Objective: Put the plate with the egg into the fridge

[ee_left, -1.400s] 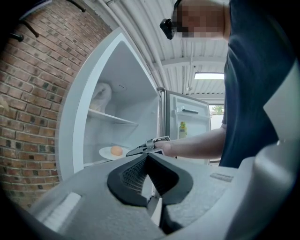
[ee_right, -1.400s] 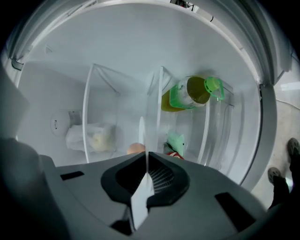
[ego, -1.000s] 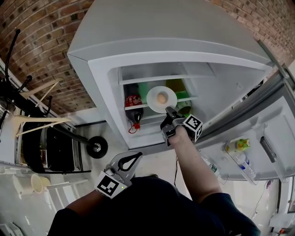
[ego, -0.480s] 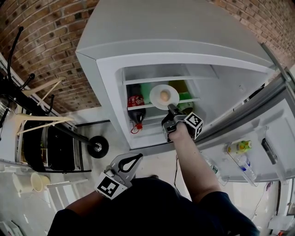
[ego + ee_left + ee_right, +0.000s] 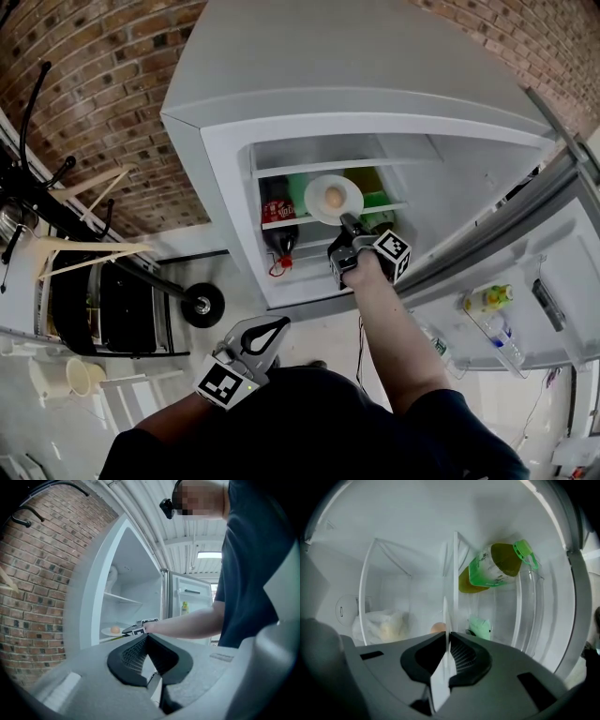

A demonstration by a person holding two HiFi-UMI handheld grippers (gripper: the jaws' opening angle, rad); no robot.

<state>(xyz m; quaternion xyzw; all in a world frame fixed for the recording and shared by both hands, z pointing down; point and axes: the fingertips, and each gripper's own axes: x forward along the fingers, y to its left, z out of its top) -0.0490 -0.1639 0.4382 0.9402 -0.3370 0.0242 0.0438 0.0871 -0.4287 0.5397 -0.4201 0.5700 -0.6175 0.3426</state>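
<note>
Backdrop: brick wall (image 5: 94,103) at upper left of the head view; white fridge (image 5: 220,178) at centre frame, its door (image 5: 553,272) swung out to the right.
Plate: the white plate (image 5: 319,202) with the egg (image 5: 334,197) on it sits at the front of the middle shelf (image 5: 281,221), partly inside the cabinet. Cannot tell whether it rests on the shelf or hangs just over it.
Right gripper: right gripper (image 5: 346,222) has narrow jaws, pinched on the plate's near rim.
Left gripper: left gripper (image 5: 274,326) is low in frame near the person's body, jaws together with nothing between them.
Risk, egg: it lies loose, so a tilt or bump going in would likely roll it off.
Risk, plate: it is held by one thin rim, so letting go before enough of it lies on the shelf could tip it out.
Risk, neighbours: cola bottle (image 5: 278,230) and green-capped bottle (image 5: 497,566) are close, and a deeper push may knock them.
Right gripper view only: plate edge-on between the pads, egg just left of it, a pale blurred bag (image 5: 382,625) behind.
Left gripper view only: plate side-on, roughly level, beyond the outstretched forearm (image 5: 187,620).
Head view only: both grippers at once.
</note>
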